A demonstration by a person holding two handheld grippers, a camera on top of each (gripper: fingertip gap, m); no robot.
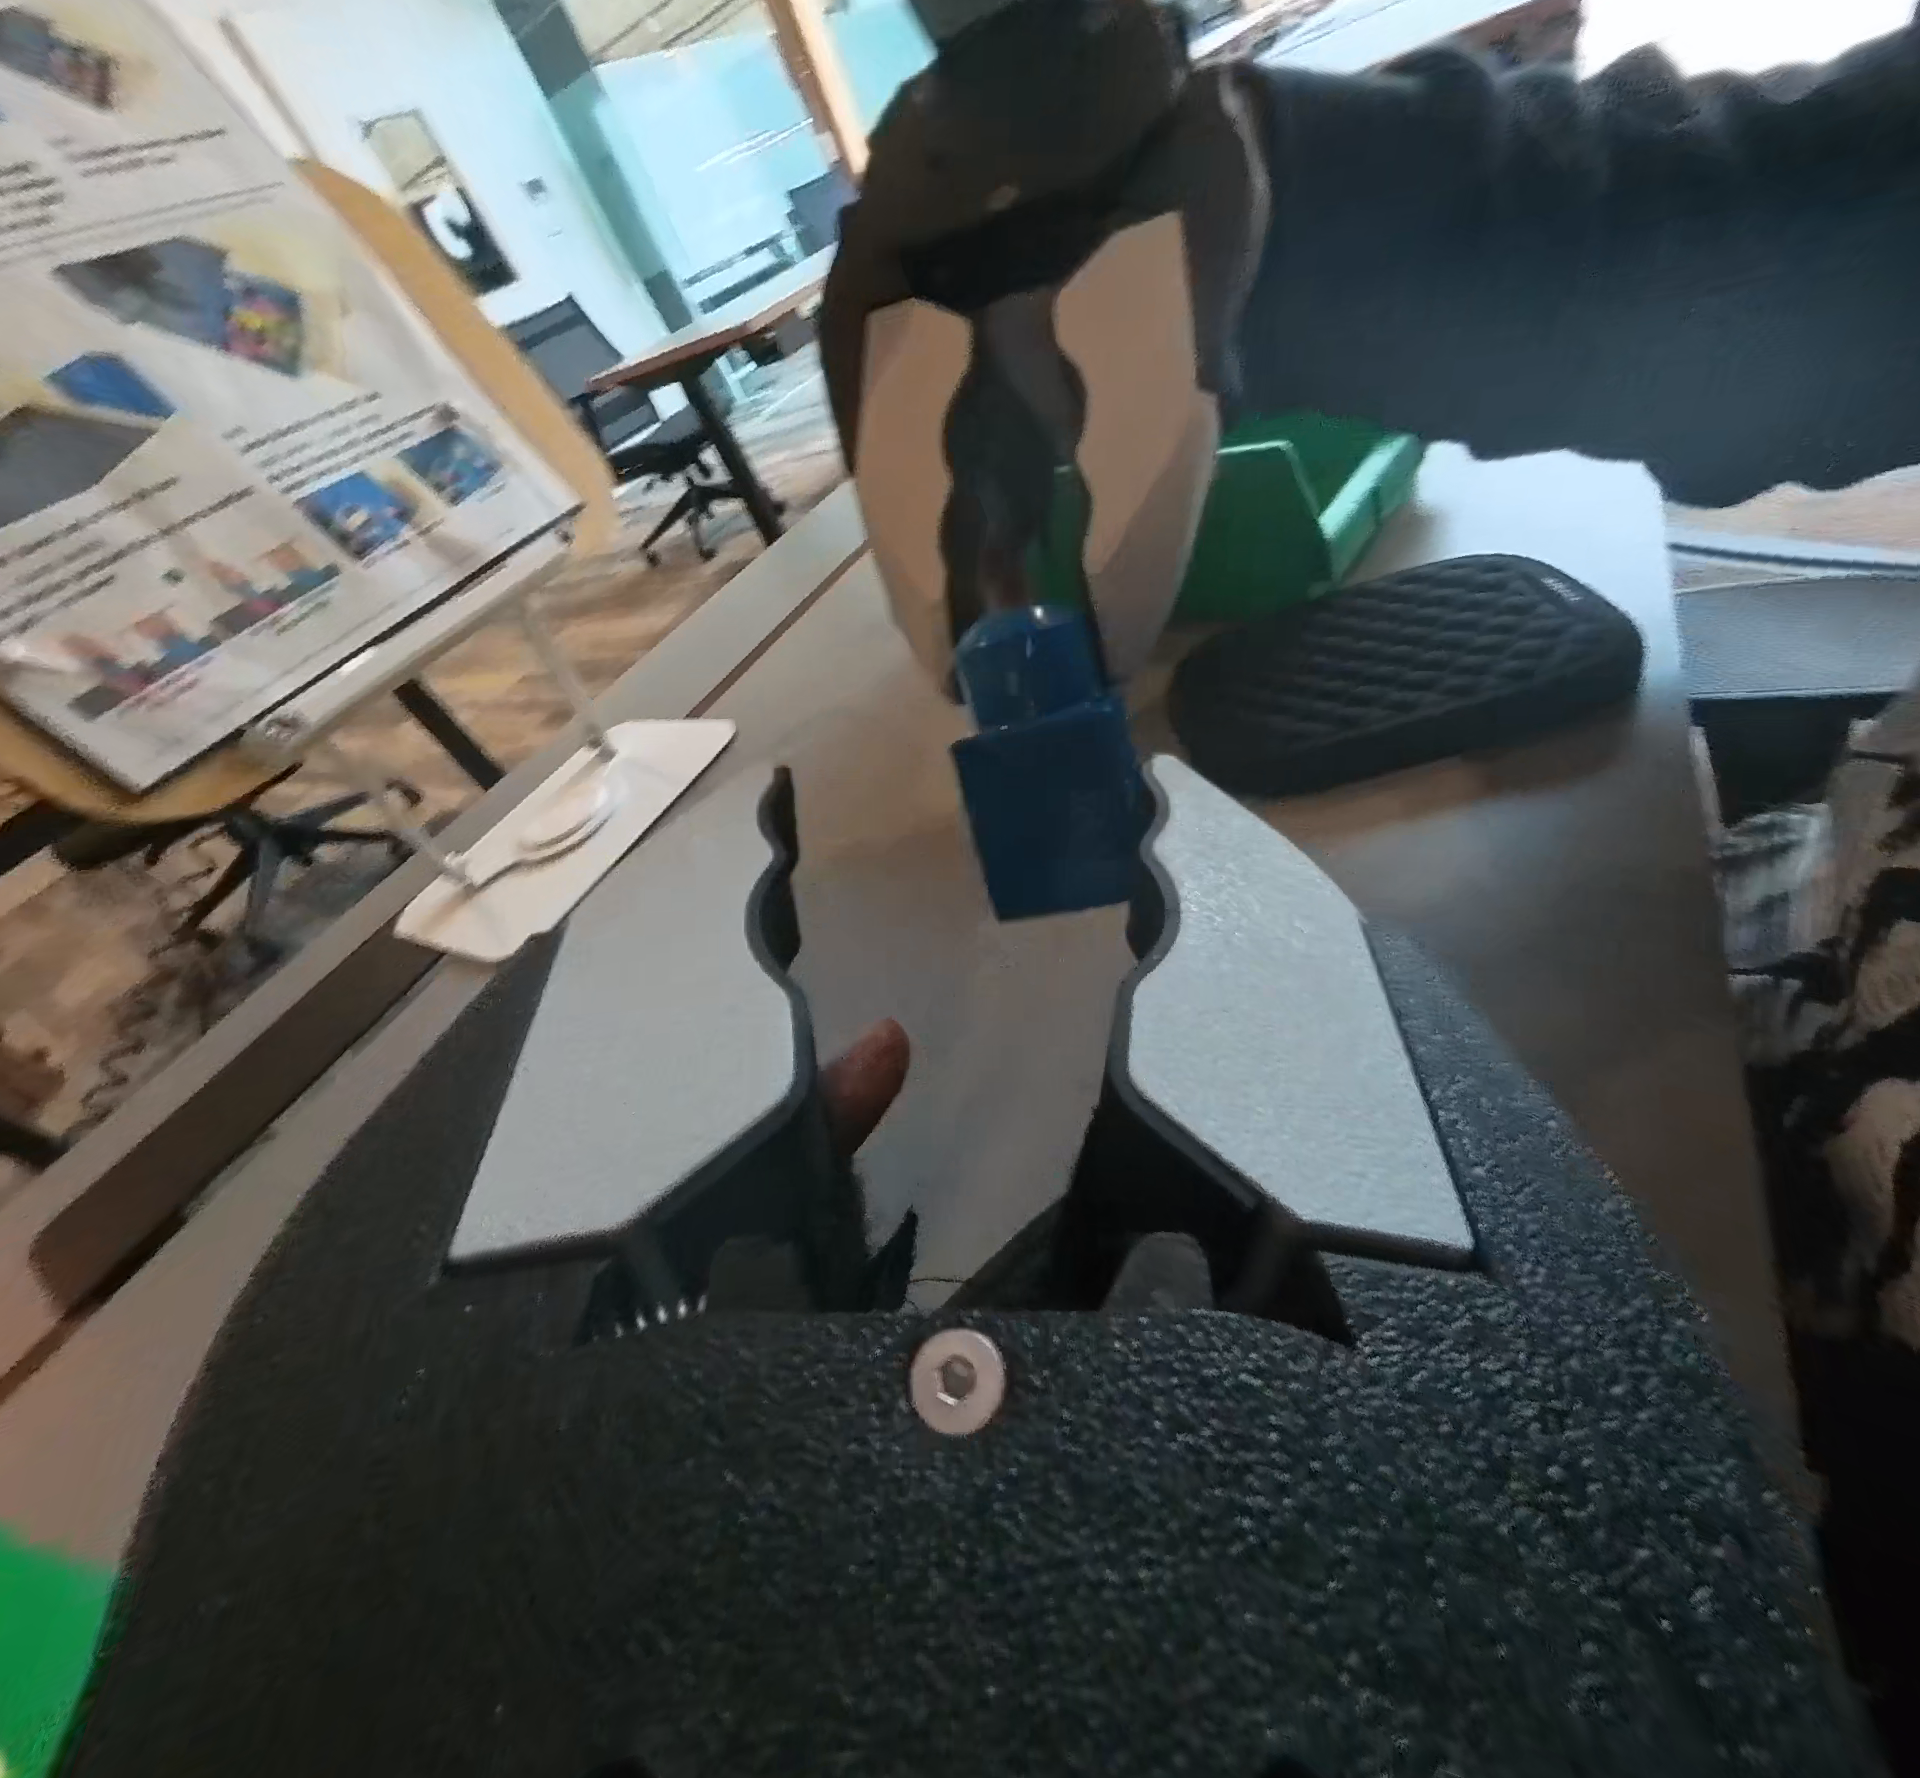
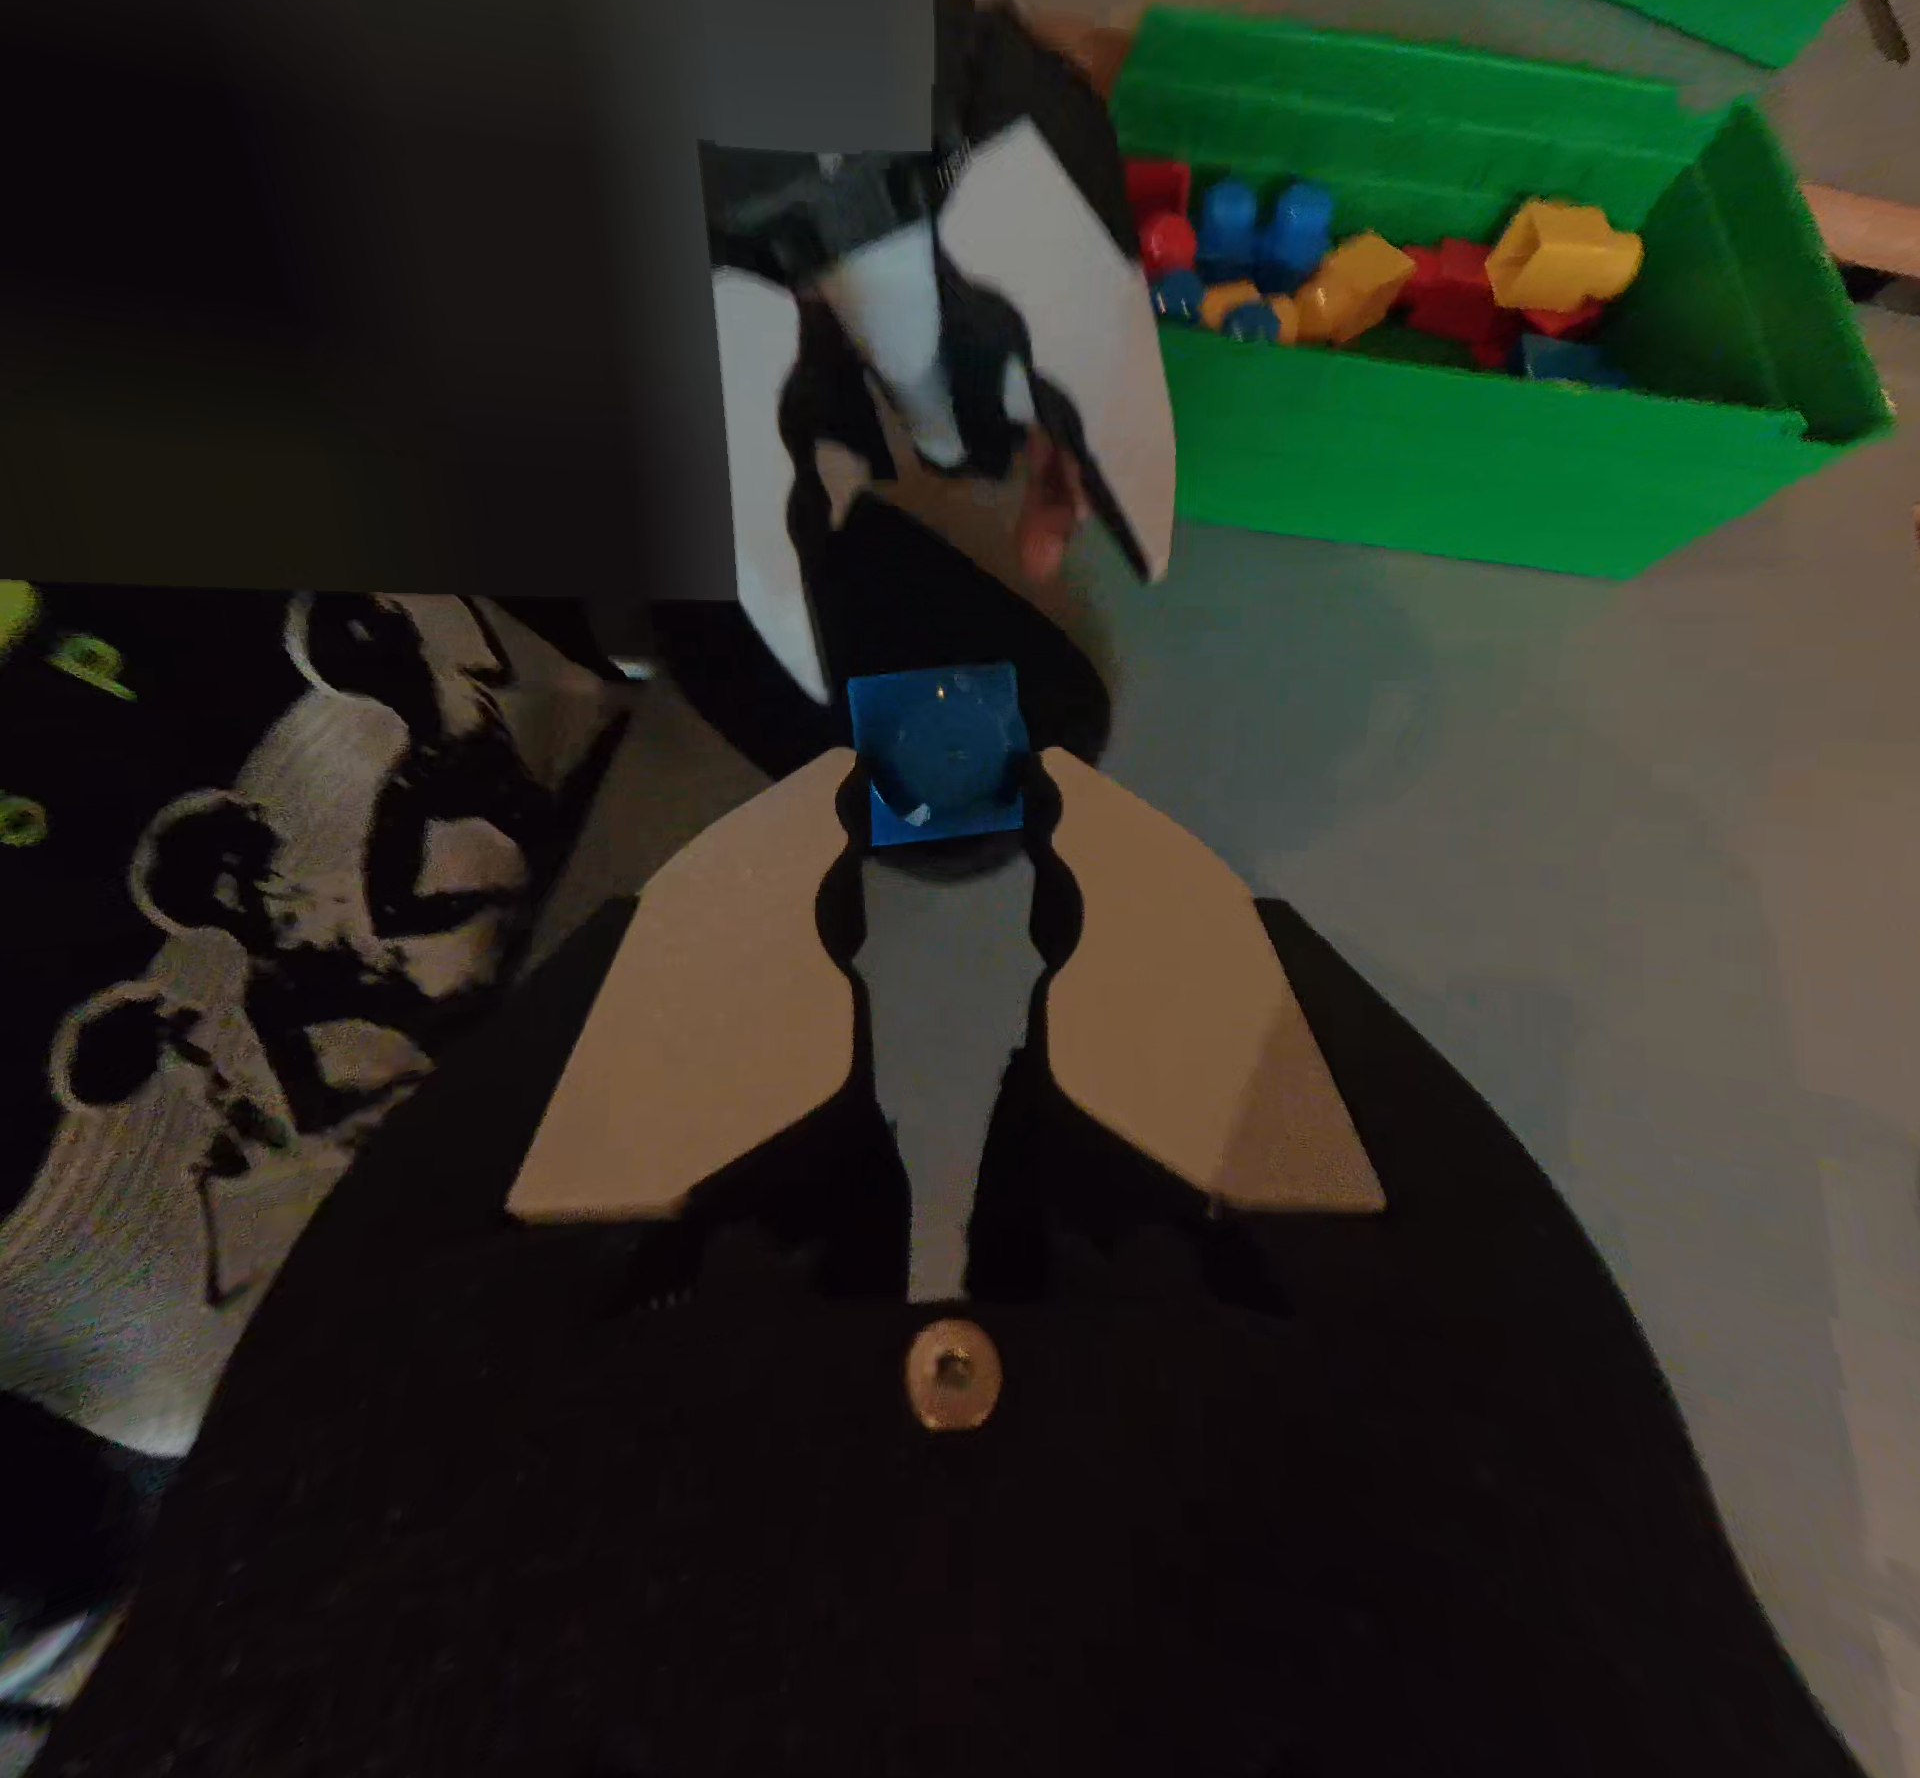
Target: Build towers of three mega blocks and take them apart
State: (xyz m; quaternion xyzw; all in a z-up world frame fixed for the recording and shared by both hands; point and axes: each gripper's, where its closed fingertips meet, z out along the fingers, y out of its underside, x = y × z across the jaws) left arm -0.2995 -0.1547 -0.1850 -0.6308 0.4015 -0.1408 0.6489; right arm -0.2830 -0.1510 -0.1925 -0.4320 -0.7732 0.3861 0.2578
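Blue block clamped at right tongs tips; left tongs agape, empty, just below.

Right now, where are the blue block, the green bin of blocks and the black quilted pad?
blue block (image 2: 940, 754): right wrist view, on its round stud, between the right tongs' tips.
green bin (image 2: 1455, 471): right wrist view, on its front wall.
black quilted pad (image 1: 1403, 663): left wrist view, on its top surface.

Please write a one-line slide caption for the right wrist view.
Right gripper holds a blue block by its stud above the grey table, near a green bin of coloured blocks.
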